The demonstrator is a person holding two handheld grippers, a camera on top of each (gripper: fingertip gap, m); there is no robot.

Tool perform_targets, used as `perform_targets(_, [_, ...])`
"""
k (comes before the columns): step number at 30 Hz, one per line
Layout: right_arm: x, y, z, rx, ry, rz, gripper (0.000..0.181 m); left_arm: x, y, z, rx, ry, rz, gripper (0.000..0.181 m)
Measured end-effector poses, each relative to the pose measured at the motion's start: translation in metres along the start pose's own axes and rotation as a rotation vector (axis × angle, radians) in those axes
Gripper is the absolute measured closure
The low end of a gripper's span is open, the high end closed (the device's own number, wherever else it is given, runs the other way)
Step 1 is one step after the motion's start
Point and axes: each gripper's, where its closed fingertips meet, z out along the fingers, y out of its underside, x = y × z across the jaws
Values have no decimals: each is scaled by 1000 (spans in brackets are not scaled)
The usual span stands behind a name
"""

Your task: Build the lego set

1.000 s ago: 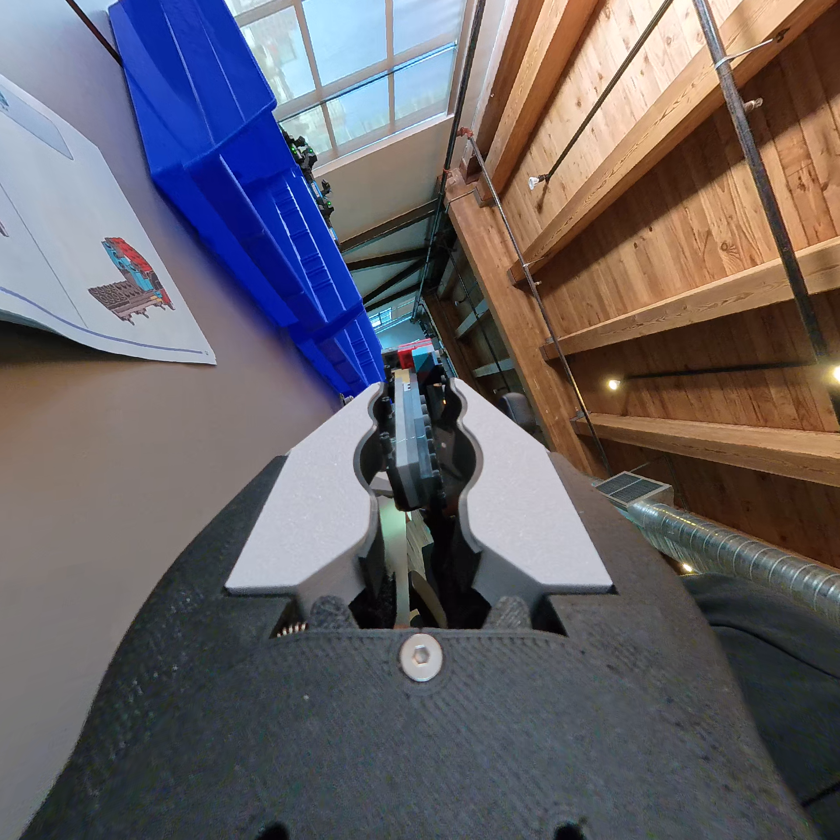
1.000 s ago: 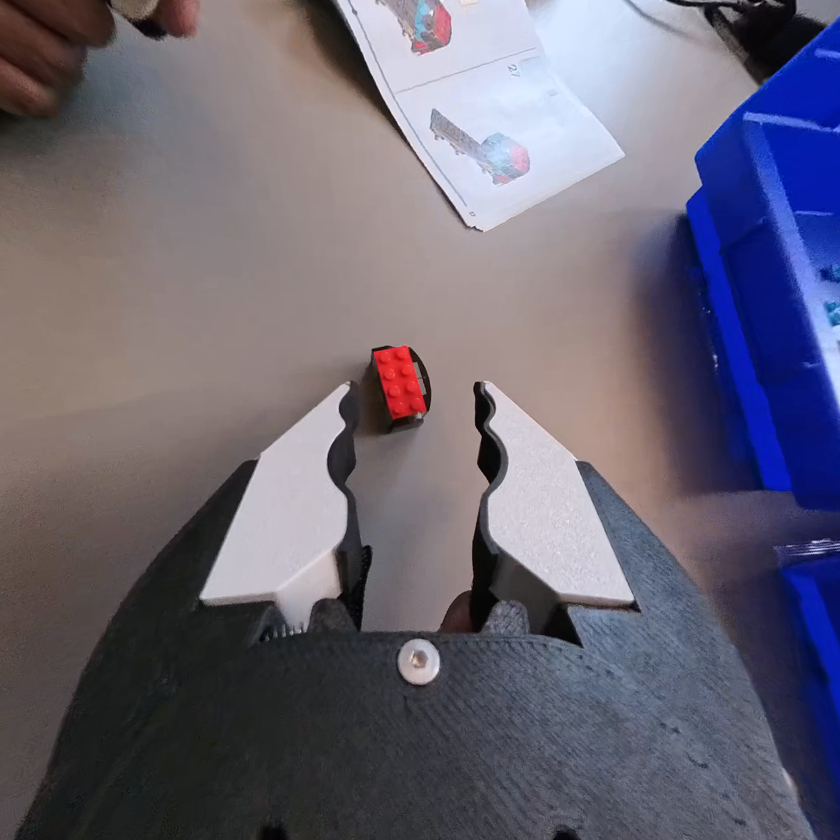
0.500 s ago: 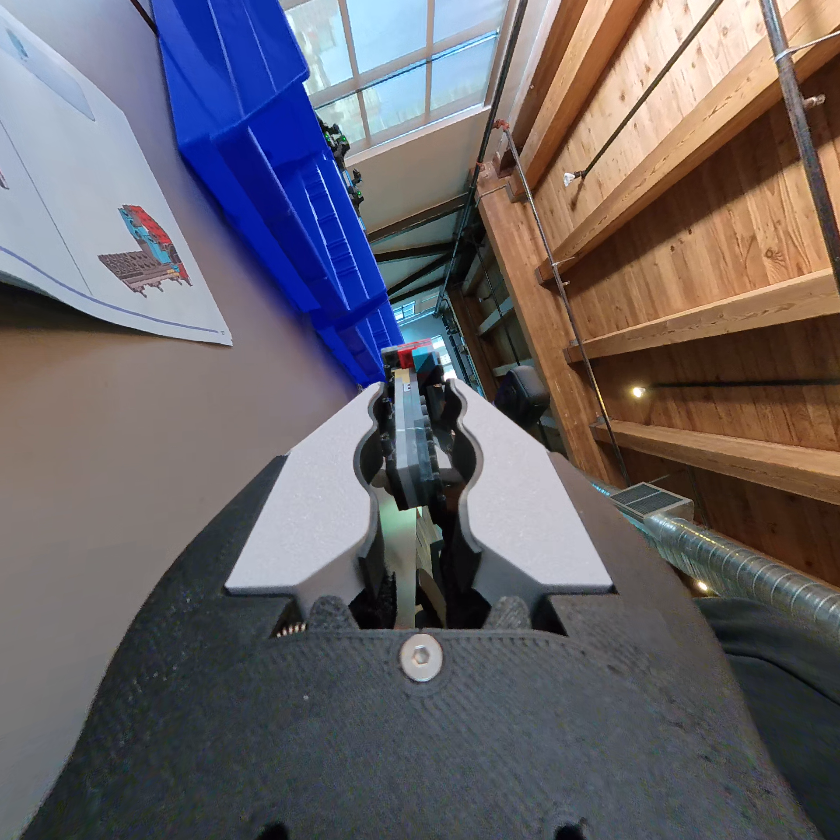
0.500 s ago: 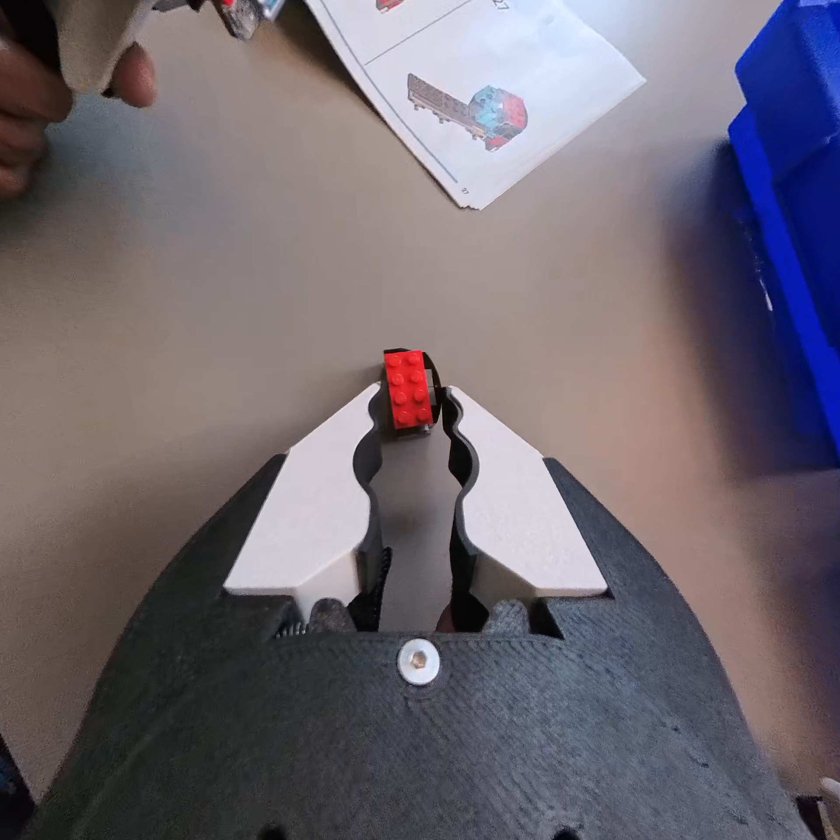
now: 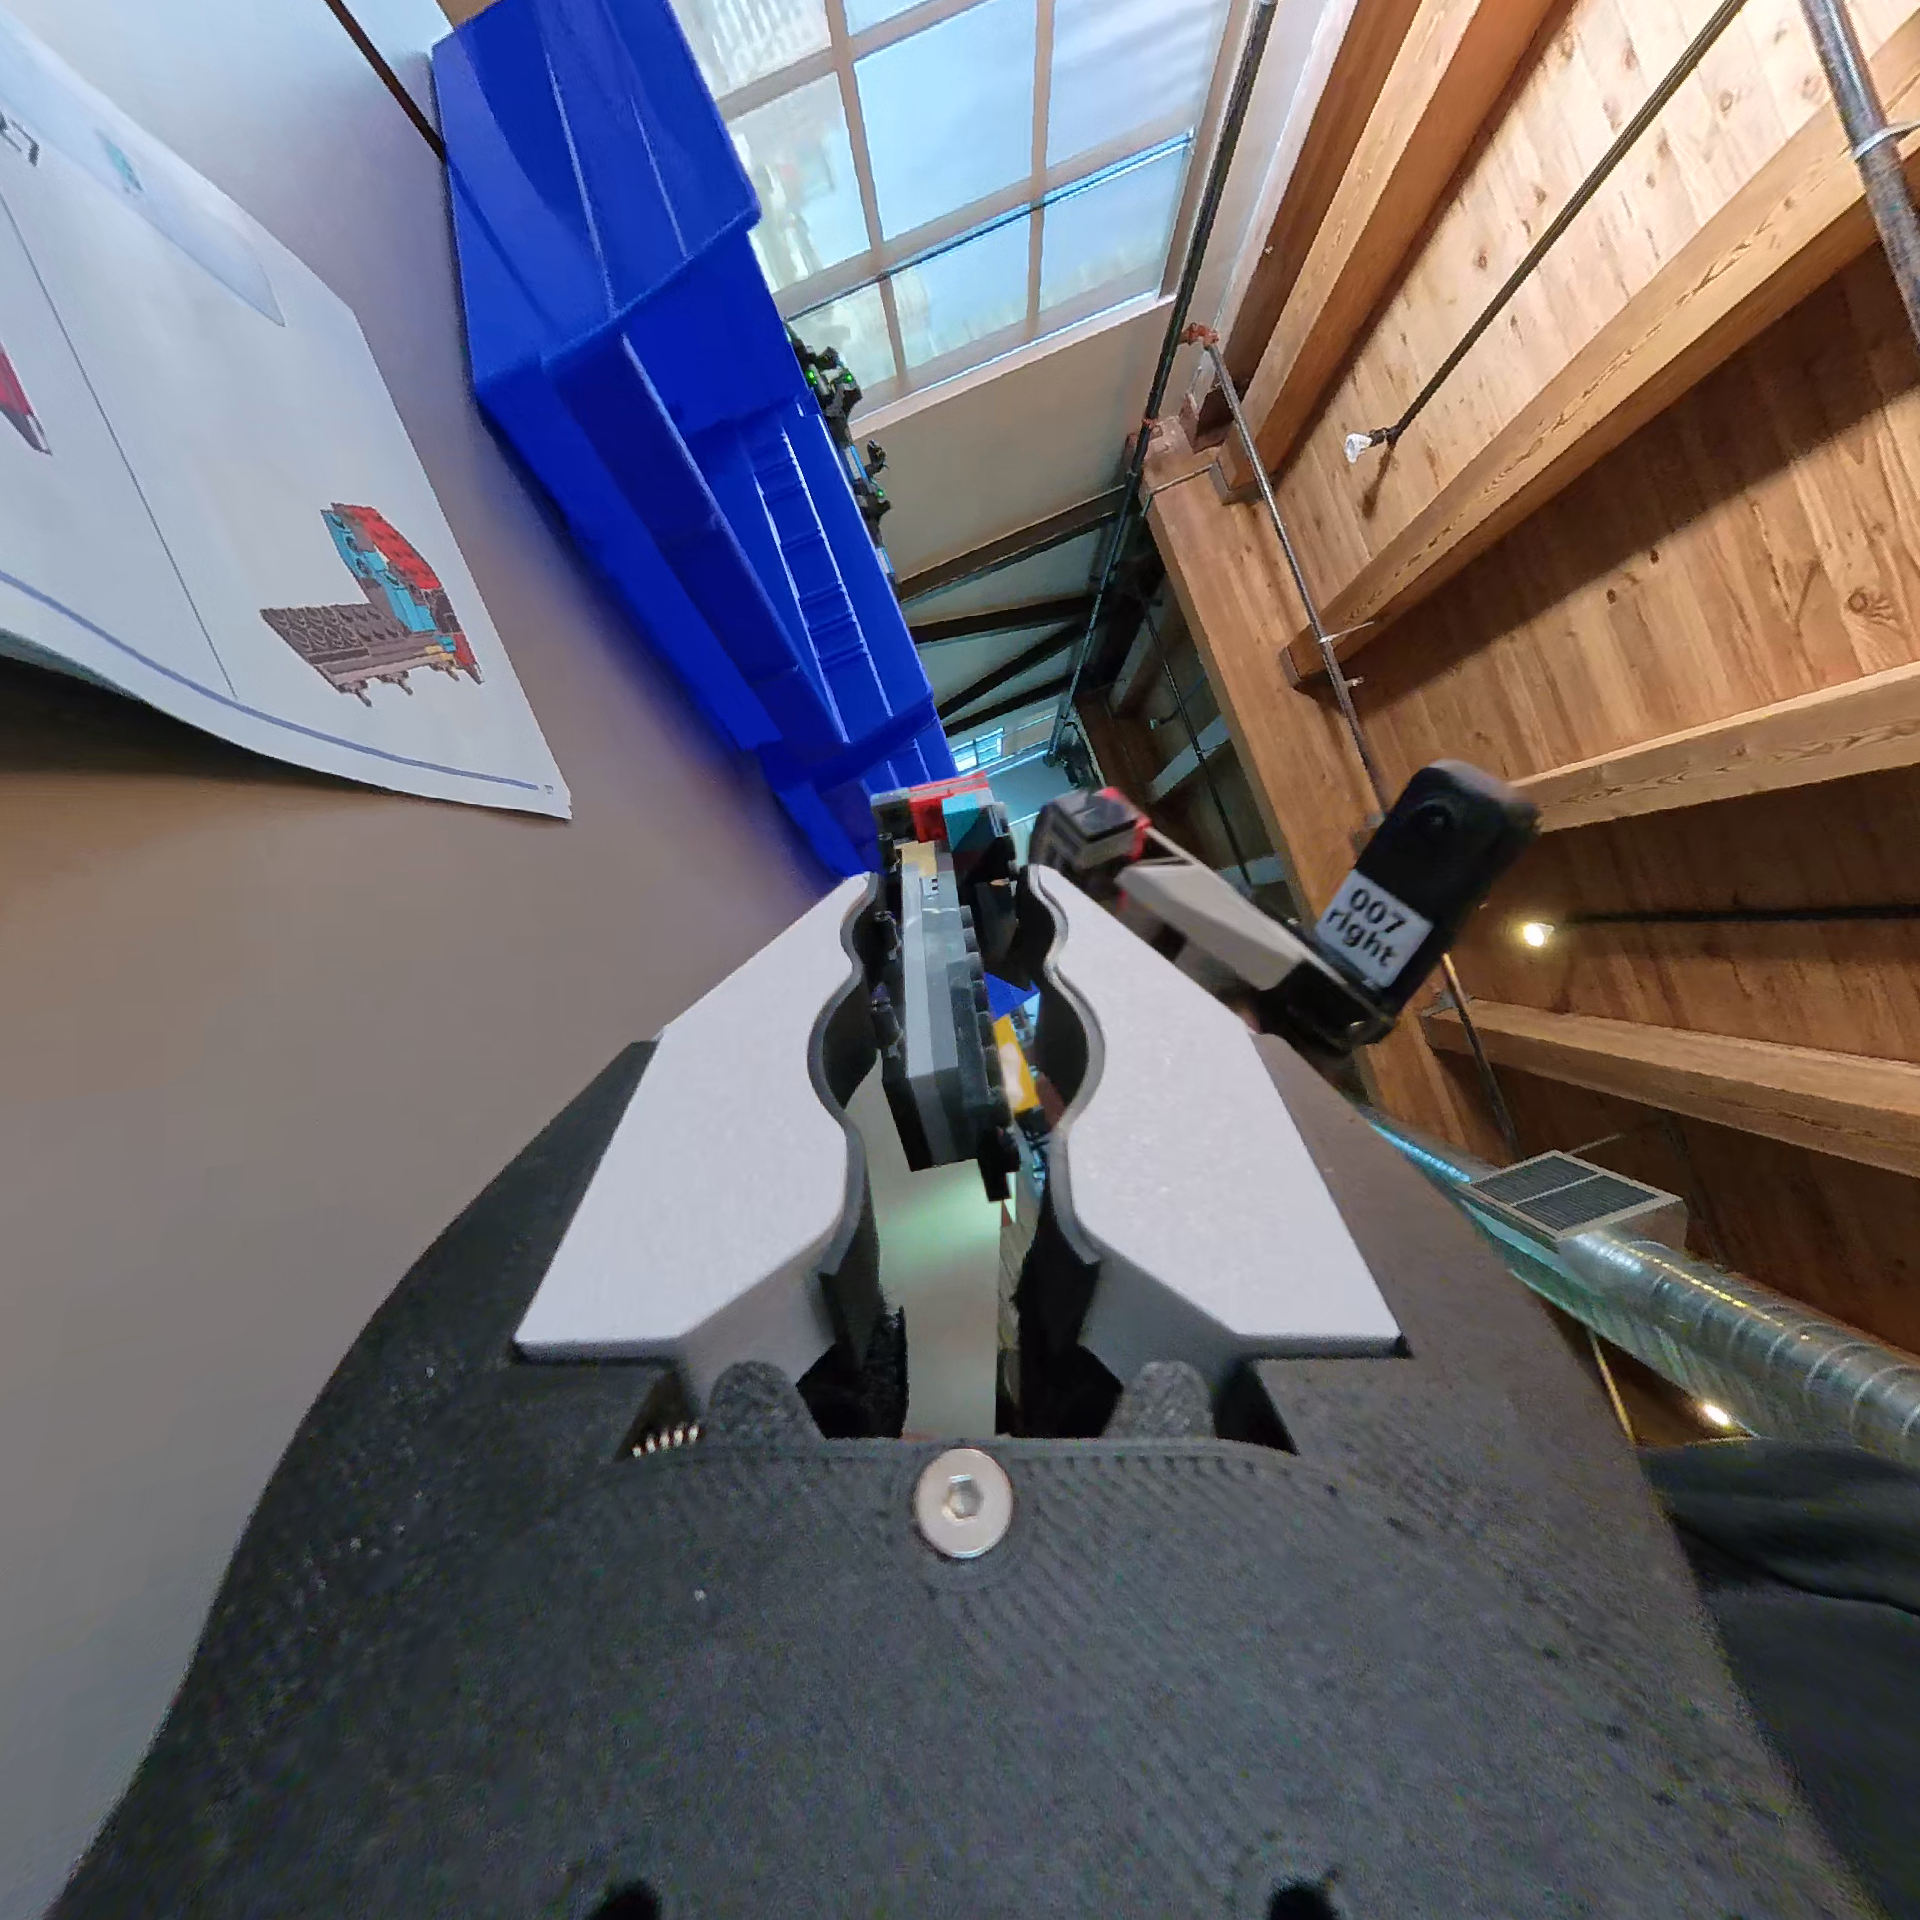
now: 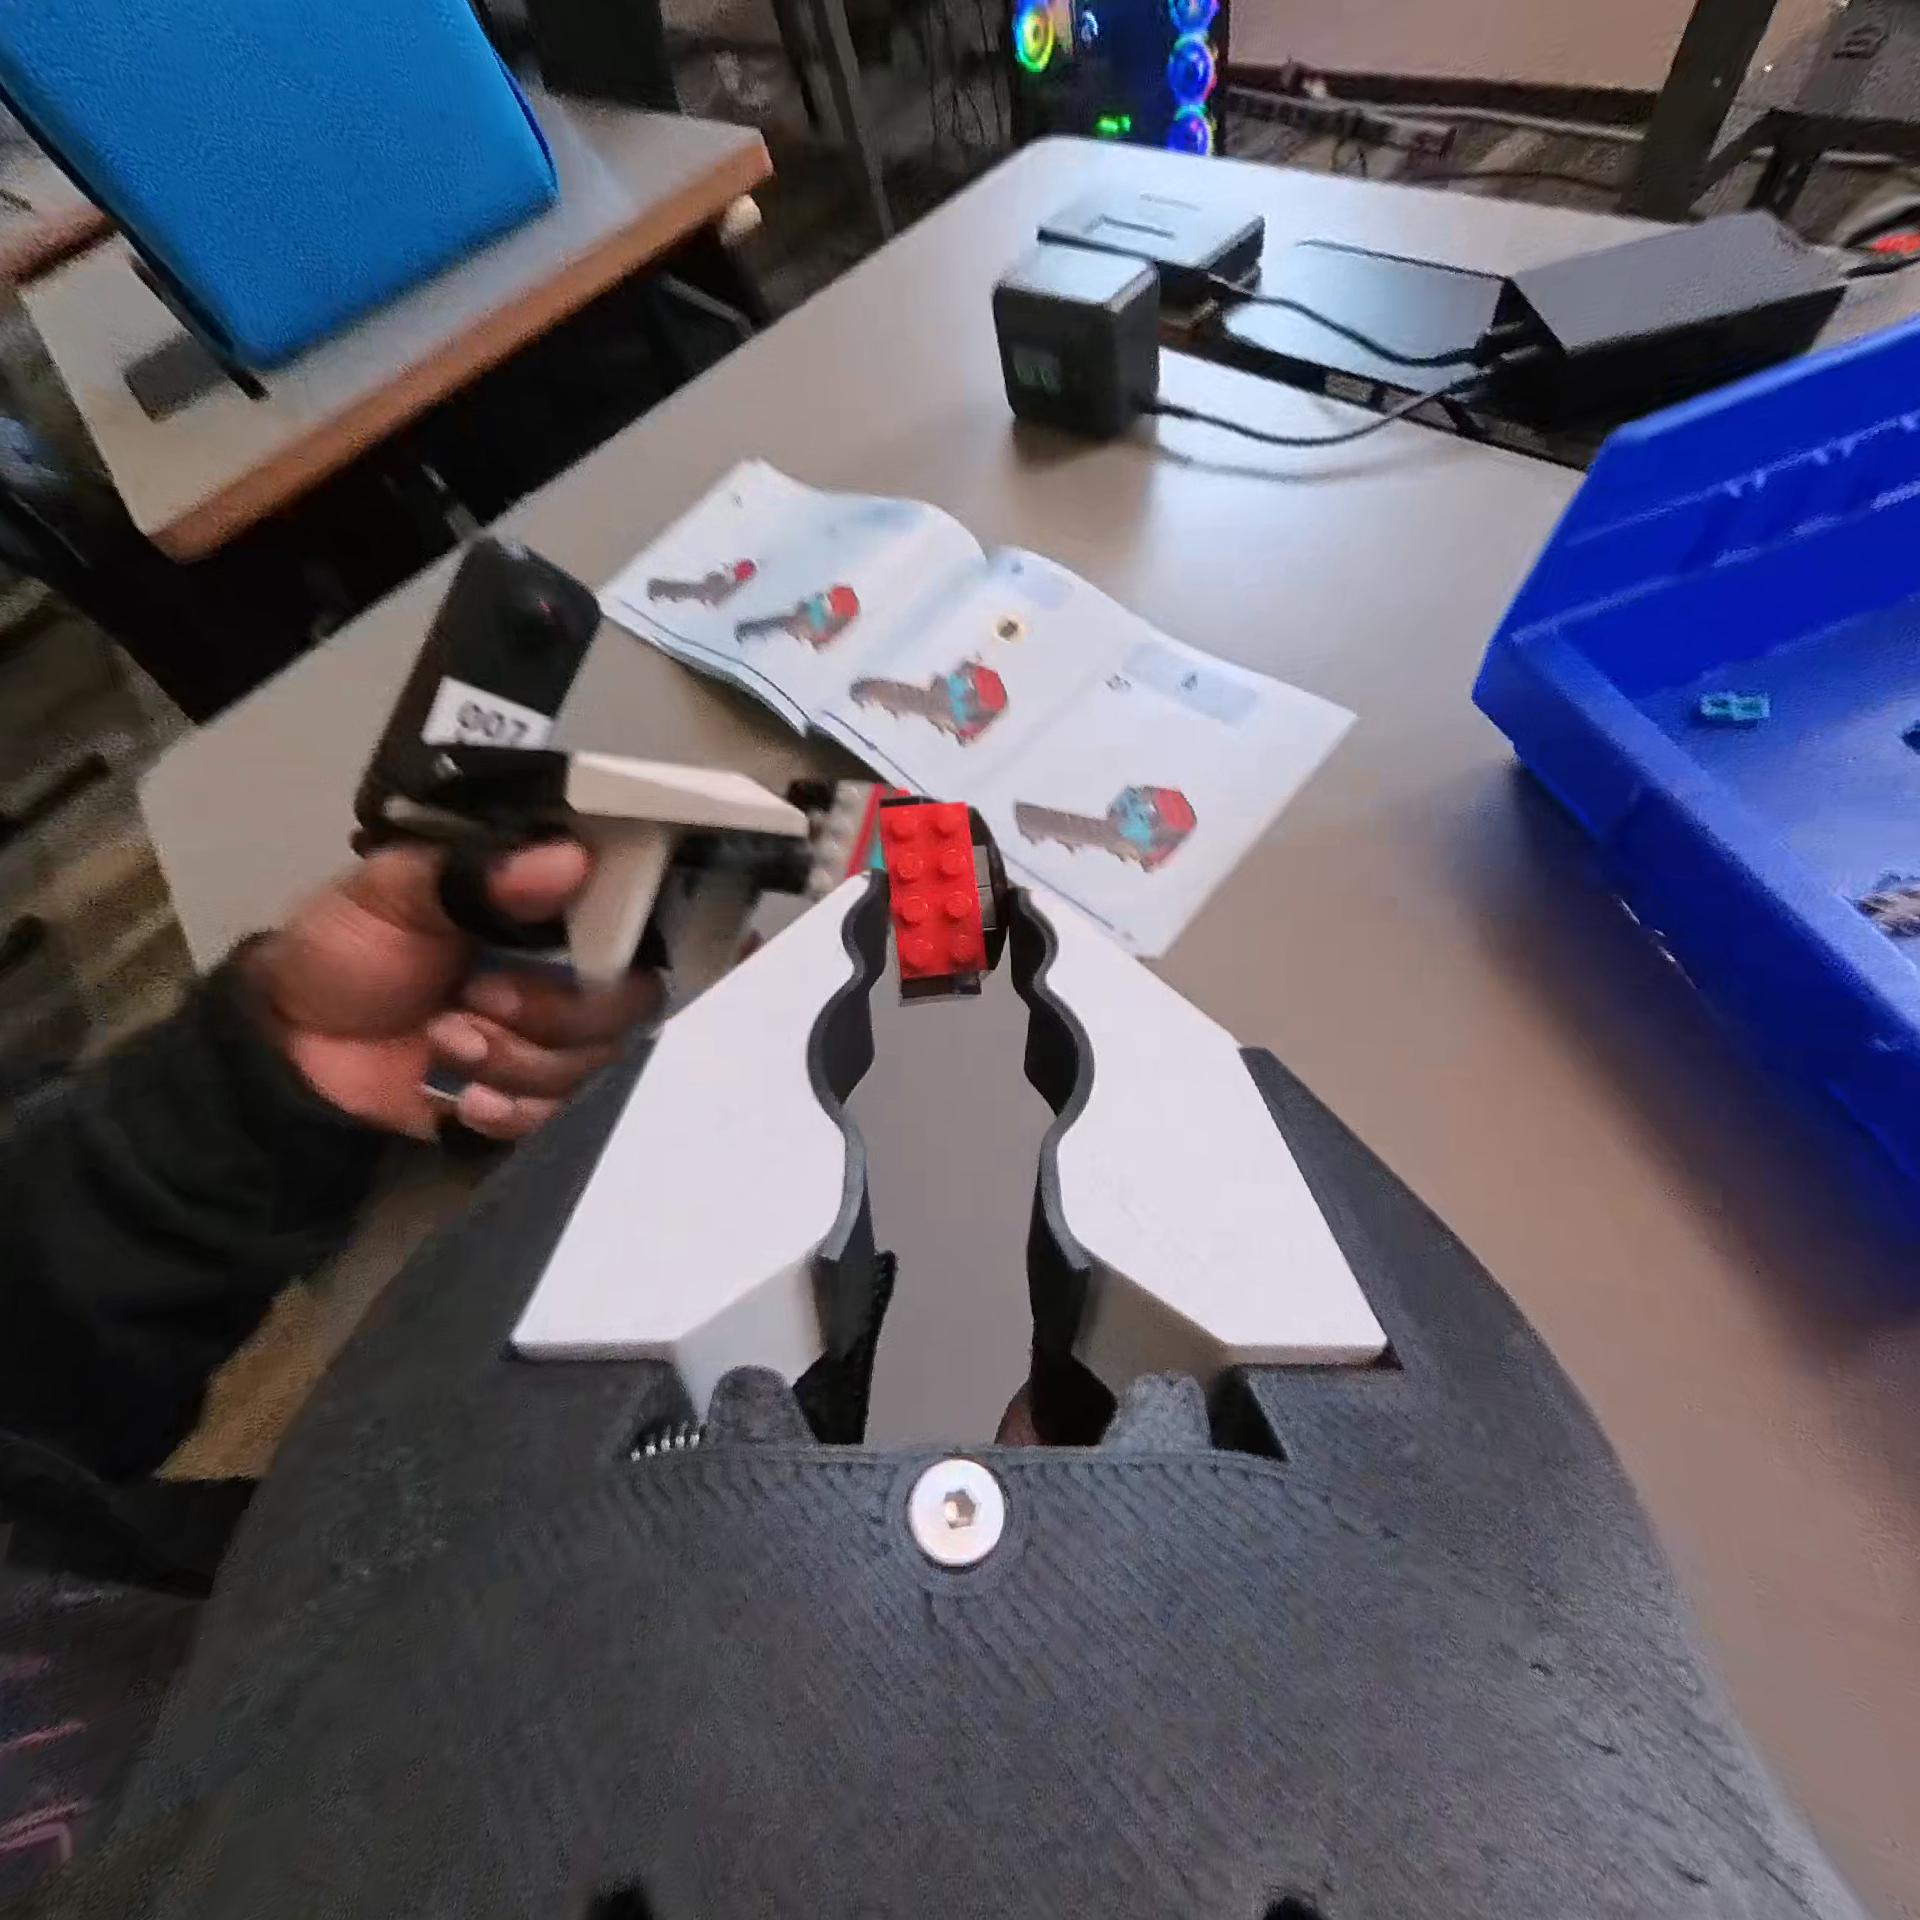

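My left gripper (image 5: 951, 914) is shut on a partly built lego model (image 5: 940, 997), a dark grey plate assembly with red and teal bricks at its far end. My right gripper (image 6: 940, 925) is shut on a red brick (image 6: 935, 899) with a black piece under it, held in the air above the table. In the right wrist view the left gripper (image 6: 790, 831) sits just left of the red brick, held by a hand (image 6: 436, 997). In the left wrist view the right gripper (image 5: 1091, 842) comes in from the right, close to the model's far end.
An open instruction booklet (image 6: 997, 686) lies on the grey table (image 6: 1455, 1039). Blue parts bins (image 6: 1714, 727) stand at the right, also seen in the left wrist view (image 5: 644, 416). Black boxes with cables (image 6: 1081, 343) sit at the table's far end. Across from one pair of fingers to the other is roughly 7 cm.
My right gripper closed on the red brick, lifted it off the table and carried it up beside the left gripper's model. The left gripper kept its hold and shifted slightly.
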Motion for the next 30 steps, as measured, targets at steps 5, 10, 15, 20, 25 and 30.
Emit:
perform_targets(5, [-11,-7,16,-4,-27,58,159,0,1,3,3,-44,50,157])
perform_targets(10, [-12,-3,29,-24,-22,98,159,-1,-2,3,18,-79,84,157])
perform_targets(15, [-14,-7,35,0,-48,188,159,-2,-6,1,44,-106,109,157])
perform_targets(20, [-17,-19,34,85,-226,475,159,3,-10,0,64,-93,106,157])
perform_targets(25, [-16,-22,31,123,-368,679,159,11,-13,-2,80,-58,86,157])
perform_targets(30, [-14,-21,33,120,-345,678,159,13,-16,-4,88,-51,85,157])
